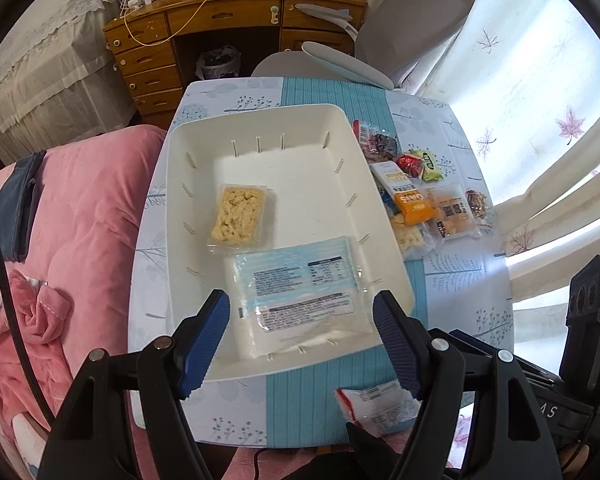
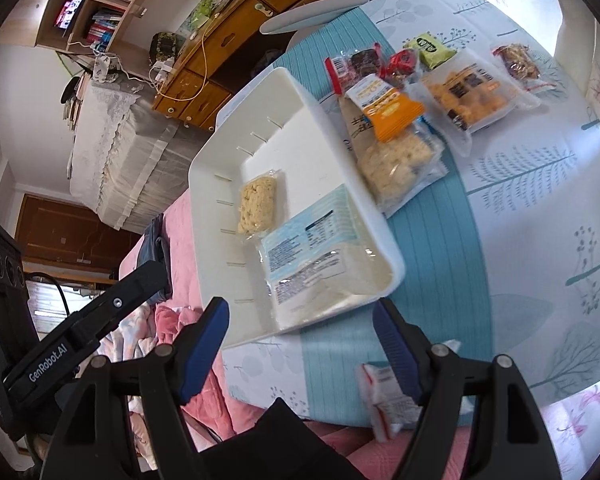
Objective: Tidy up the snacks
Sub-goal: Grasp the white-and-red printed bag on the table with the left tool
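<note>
Left wrist view: left gripper (image 1: 302, 340) hangs wide open over the tray (image 1: 336, 120), holding nothing; right gripper (image 2: 300, 344) gapes too, empty

Both wrist views overlook the white tray (image 1: 204, 152) (image 2: 288, 80).

red-and-white packet (image 1: 374, 402): partly behind gripper finger | label print on blue-and-white packet (image 1: 300, 280): too small to read
</note>
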